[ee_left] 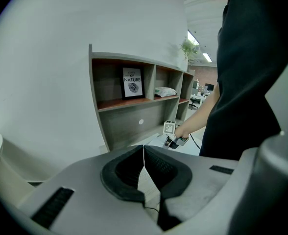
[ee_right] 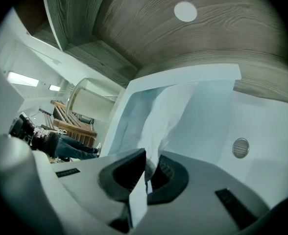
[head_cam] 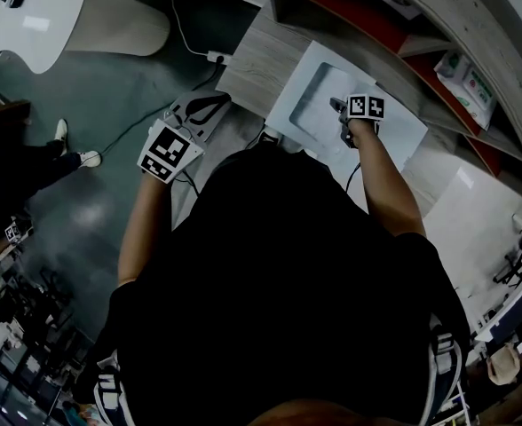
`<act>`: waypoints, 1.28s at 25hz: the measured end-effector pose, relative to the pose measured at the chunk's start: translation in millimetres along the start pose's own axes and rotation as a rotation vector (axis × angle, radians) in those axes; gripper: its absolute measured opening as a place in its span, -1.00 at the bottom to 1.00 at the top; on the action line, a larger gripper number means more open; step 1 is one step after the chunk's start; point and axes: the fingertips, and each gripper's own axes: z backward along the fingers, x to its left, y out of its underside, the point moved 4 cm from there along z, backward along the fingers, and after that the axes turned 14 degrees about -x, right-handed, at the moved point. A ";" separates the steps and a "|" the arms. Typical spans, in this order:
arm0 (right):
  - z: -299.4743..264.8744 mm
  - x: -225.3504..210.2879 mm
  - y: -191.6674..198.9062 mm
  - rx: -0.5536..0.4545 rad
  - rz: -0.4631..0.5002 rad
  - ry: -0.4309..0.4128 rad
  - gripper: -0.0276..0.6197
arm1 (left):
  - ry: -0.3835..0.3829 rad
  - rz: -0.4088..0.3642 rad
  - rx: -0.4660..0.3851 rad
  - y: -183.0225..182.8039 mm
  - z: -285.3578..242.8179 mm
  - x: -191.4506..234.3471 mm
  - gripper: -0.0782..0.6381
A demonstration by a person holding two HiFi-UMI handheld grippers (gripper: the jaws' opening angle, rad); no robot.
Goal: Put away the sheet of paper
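Note:
My right gripper (ee_right: 151, 159) is shut on the near edge of a white sheet of paper (ee_right: 171, 109). The sheet runs up from the jaws and hangs over the inside of a white open tray (ee_right: 183, 75). In the head view the right gripper (head_cam: 343, 114) is over that tray (head_cam: 394, 140) on the wooden desk. My left gripper (ee_left: 144, 150) is shut with nothing in it, held off to the left of the desk (head_cam: 209, 105). From the left gripper view the right gripper (ee_left: 172, 141) shows far ahead, small.
A curved wooden shelf unit (ee_left: 129, 116) rises behind the desk, with a framed picture (ee_left: 132, 82) and a white bundle (ee_left: 164, 91) on it. A cable (head_cam: 185, 38) runs across the grey floor. A round white table (head_cam: 39, 11) stands far left.

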 end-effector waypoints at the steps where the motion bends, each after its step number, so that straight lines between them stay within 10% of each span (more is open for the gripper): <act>1: 0.1 -1.5 0.2 -0.006 -0.011 0.006 -0.87 | 0.002 0.000 0.001 0.0 0.3 -0.5 -0.72; 7: 2.9 -9.9 1.0 -0.037 -0.039 0.053 -0.85 | 0.007 0.002 0.004 2.5 2.6 -3.0 -0.72; 15: 13.8 -20.6 3.3 -0.059 -0.032 0.131 -0.25 | 0.034 -0.002 0.000 5.3 3.9 -9.9 -0.72; 32: 63.9 -19.2 26.6 -0.135 -0.071 0.184 -0.18 | 0.120 -0.032 -0.031 3.9 -0.3 -23.3 -0.72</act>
